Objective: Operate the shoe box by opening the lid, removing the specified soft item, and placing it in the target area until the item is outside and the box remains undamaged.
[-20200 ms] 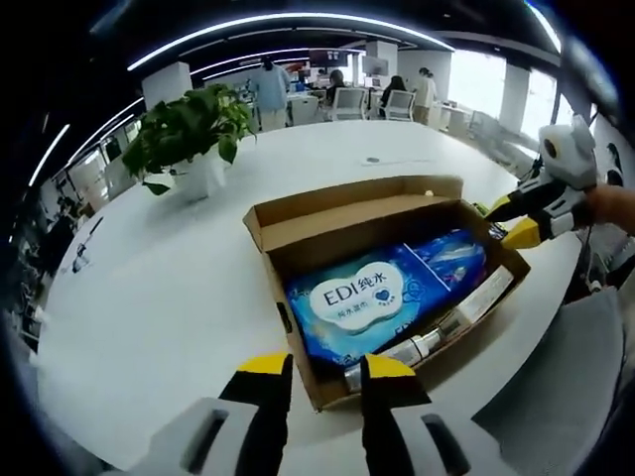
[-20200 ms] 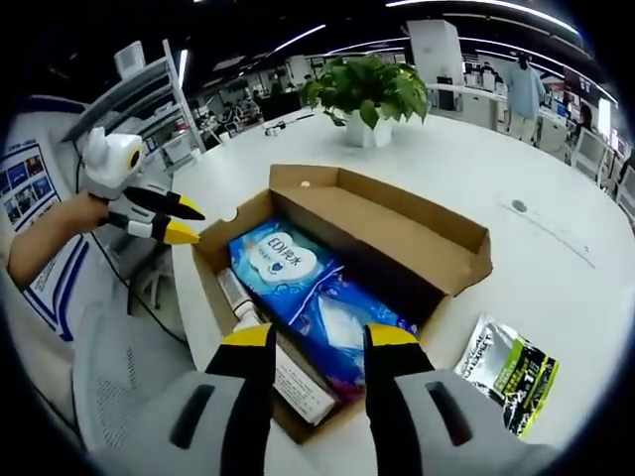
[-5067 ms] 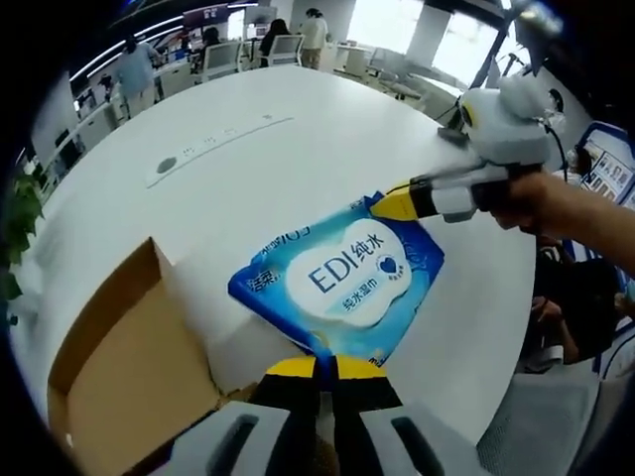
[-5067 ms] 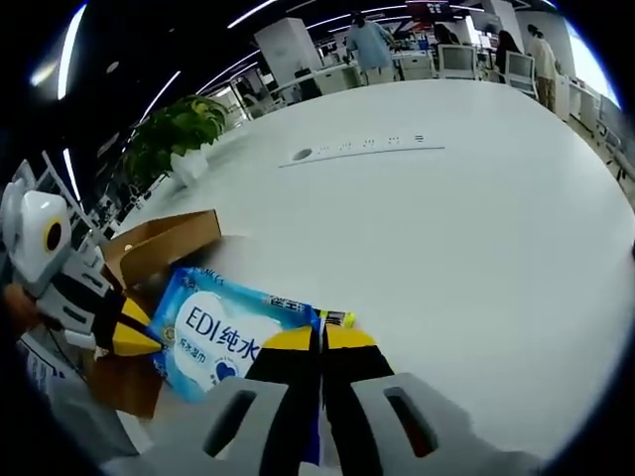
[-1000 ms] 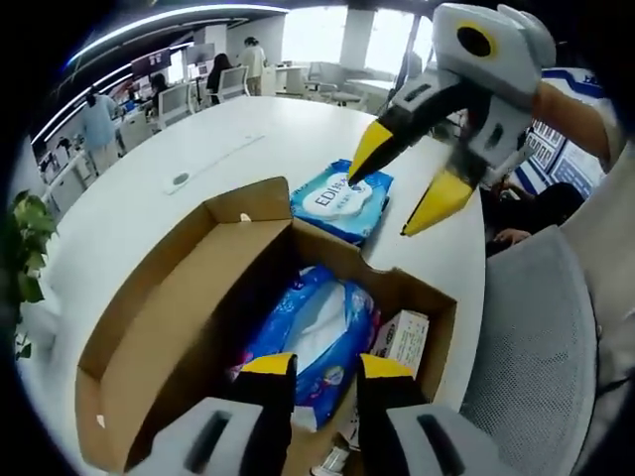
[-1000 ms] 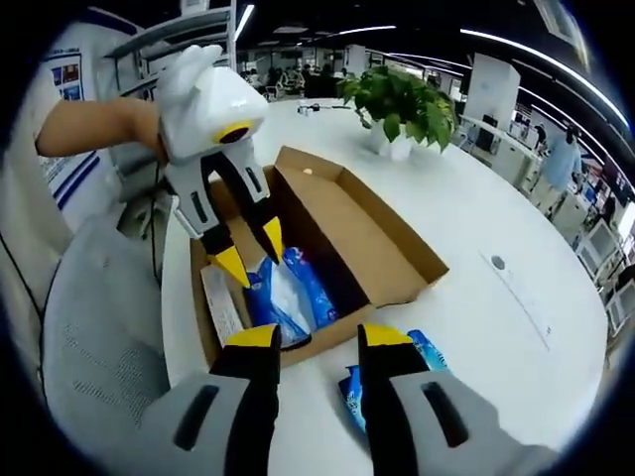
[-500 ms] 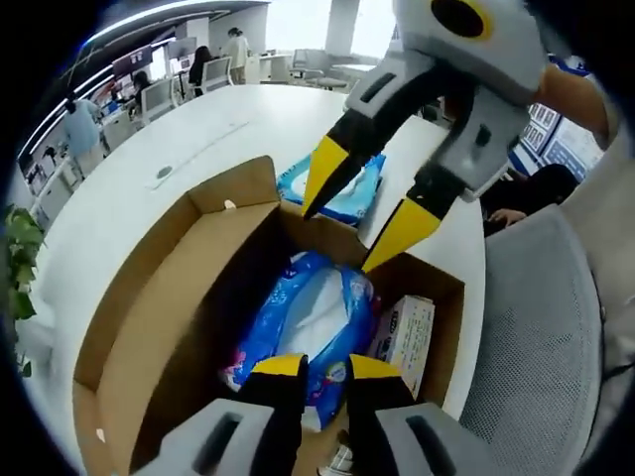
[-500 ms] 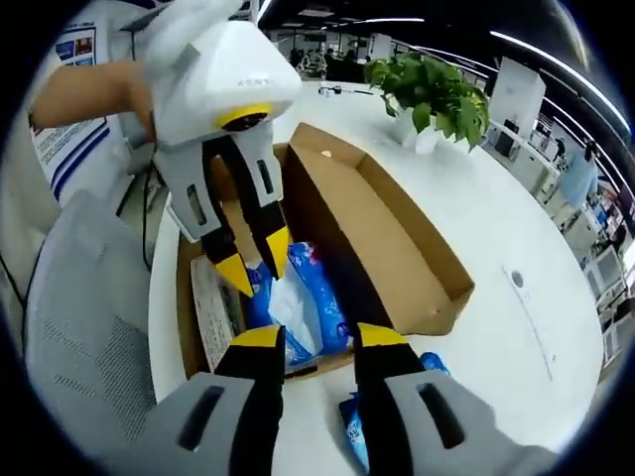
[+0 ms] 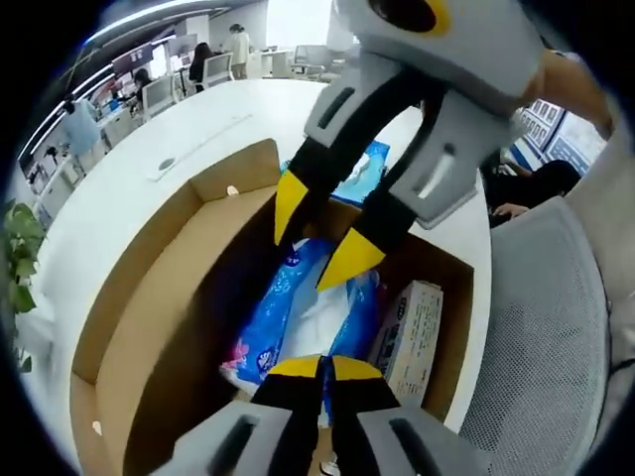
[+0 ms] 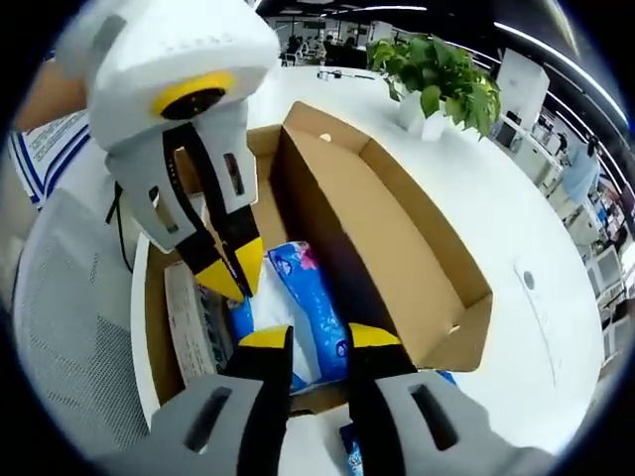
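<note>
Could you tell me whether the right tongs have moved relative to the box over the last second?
Yes. The right tongs have come down from above the table beyond the box into its opening, over the blue pack.

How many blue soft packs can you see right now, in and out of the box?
2: a blue-and-white soft pack inside the brown cardboard box, and a blue wipes pack on the white table beyond it. Others may be hidden underneath.

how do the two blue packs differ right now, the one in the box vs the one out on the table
The blue pack in the box lies inside the shoe box beside a white carton, both grippers reaching toward it; the EDI pack lies outside on the white table, untouched. The boxed pack's middle looks white, crumpled; the EDI pack is mostly hidden behind the right gripper. Both are soft blue packs.
</note>
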A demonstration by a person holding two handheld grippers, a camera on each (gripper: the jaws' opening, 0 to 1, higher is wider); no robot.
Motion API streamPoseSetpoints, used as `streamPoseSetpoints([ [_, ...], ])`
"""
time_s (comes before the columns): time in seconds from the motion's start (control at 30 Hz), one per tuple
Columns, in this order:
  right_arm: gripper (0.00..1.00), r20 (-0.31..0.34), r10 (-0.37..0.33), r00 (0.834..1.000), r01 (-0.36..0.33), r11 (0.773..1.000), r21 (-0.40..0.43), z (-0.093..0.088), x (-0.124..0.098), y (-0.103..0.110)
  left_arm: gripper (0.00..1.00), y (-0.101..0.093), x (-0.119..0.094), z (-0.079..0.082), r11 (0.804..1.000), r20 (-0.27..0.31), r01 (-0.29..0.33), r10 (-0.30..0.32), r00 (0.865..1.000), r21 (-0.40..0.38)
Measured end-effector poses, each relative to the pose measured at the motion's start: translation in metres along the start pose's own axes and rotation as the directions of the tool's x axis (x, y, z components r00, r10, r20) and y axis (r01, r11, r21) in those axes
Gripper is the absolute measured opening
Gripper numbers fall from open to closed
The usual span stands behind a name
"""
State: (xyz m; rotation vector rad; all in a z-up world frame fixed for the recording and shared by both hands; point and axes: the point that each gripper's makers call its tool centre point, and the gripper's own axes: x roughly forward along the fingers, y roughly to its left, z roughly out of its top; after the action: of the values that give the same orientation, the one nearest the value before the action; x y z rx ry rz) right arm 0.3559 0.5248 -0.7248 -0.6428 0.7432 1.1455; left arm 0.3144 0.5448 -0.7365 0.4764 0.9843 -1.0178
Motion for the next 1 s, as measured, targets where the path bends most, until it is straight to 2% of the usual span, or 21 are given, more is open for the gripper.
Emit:
streamPoseSetpoints([
  [0.33, 0.0, -0.059, -0.011, 0.998, 0.011, 1.0, 0.003, -0.008, 0.008, -0.002, 0.0, 0.003, -0.007, -0.003, 0.999, 0.017, -0.011, 0.012, 1.0, -0.039],
  [0.57, 0.0, -0.046, -0.014, 0.999, 0.014, 1.0, 0.012, -0.005, 0.005, 0.0, 0.0, 0.004, -0.013, -0.003, 0.998, 0.028, -0.019, 0.021, 0.999, -0.06],
  [1.0, 0.0, 0.002, -0.03, 1.0, 0.03, 0.999, -0.041, 0.014, -0.01, 0.001, 0.0, 0.005, -0.032, 0.002, 0.997, 0.051, -0.055, 0.057, 0.997, -0.055],
])
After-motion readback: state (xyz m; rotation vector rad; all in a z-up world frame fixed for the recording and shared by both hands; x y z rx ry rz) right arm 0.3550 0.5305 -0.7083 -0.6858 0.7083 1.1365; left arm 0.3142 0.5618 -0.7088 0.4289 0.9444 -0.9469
